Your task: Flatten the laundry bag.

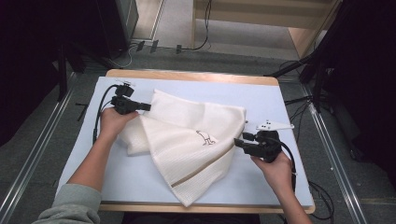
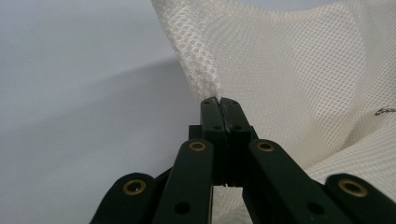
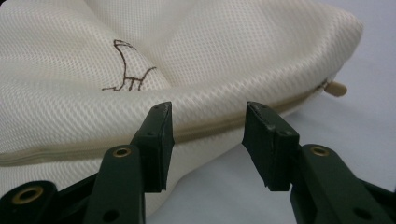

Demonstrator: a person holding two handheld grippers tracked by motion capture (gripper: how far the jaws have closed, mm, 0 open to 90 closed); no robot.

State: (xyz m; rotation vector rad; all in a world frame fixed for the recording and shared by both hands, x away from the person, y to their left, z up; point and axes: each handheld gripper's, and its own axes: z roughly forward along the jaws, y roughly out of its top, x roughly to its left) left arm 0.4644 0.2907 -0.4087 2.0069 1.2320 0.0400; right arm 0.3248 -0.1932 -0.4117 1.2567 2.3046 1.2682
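A white mesh bag [image 1: 187, 135] lies crumpled across the pale blue table [image 1: 135, 184], with a small bird drawing [image 1: 205, 137] and a tan zipper line on it. At the bag's upper left corner, my left gripper [image 1: 148, 107] is shut on the fabric; in the left gripper view its jaws [image 2: 219, 100] meet on the edge of the mesh bag [image 2: 289, 70]. My right gripper [image 1: 237, 142] stands open at the bag's right edge. In the right gripper view the gripper [image 3: 208, 126] frames the zipper seam [image 3: 84, 151] without touching it, and the zipper pull [image 3: 337, 88] lies to the right.
The table's wooden rim [image 1: 187, 74] shows at the far side. Cables [image 1: 322, 191] trail on the floor to the right, dark stands [image 1: 317, 74] rise at the far corners, and metal rails [image 1: 28, 158] run along both sides. Bare table lies in front of the bag.
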